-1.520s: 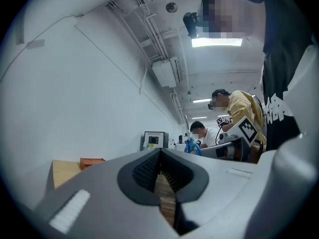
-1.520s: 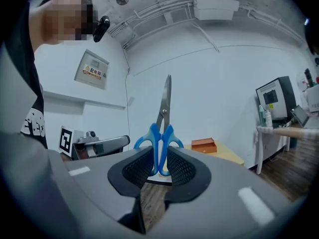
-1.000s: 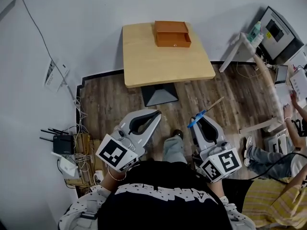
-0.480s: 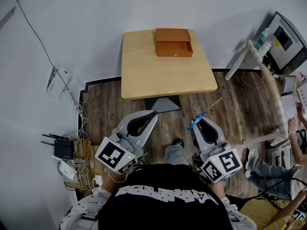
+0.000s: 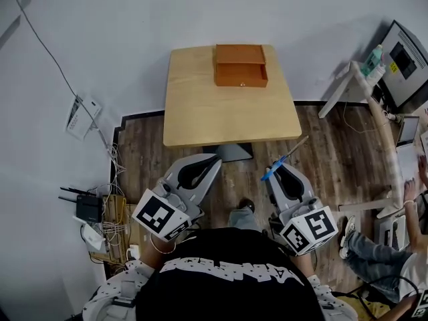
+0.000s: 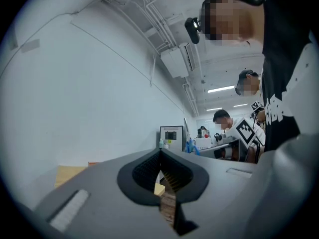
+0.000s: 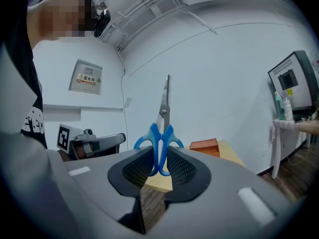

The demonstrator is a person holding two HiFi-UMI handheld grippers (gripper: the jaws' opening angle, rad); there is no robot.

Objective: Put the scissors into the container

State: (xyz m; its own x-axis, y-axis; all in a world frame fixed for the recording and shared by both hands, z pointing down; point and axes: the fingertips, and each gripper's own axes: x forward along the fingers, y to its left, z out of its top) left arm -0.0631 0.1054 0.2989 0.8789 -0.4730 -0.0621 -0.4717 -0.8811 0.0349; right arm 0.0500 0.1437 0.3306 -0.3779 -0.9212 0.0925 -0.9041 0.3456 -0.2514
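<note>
At the far left a black router [image 5: 87, 208] sits on the floor among cables, by the white wall. The left tool [image 5: 215, 160] is held level above the wooden floor, its jaws pressed together at the tips with nothing between them. Ahead of both tools stands the light wooden counter [image 5: 221, 112]. The orange container [image 5: 241, 65] rests toward the counter's far edge, about midway across it. The right tool [image 5: 273, 171] is also held level, short of the counter's near right corner. Its jaws pinch the scissors [image 7: 162, 126] by their blue handles. The blades are closed and stick out past the jaw tips, slanting toward the right in the head view. The scissors are in the air, well apart from the container. At the far right a monitor [image 5: 406, 52] stands on a white frame
</note>
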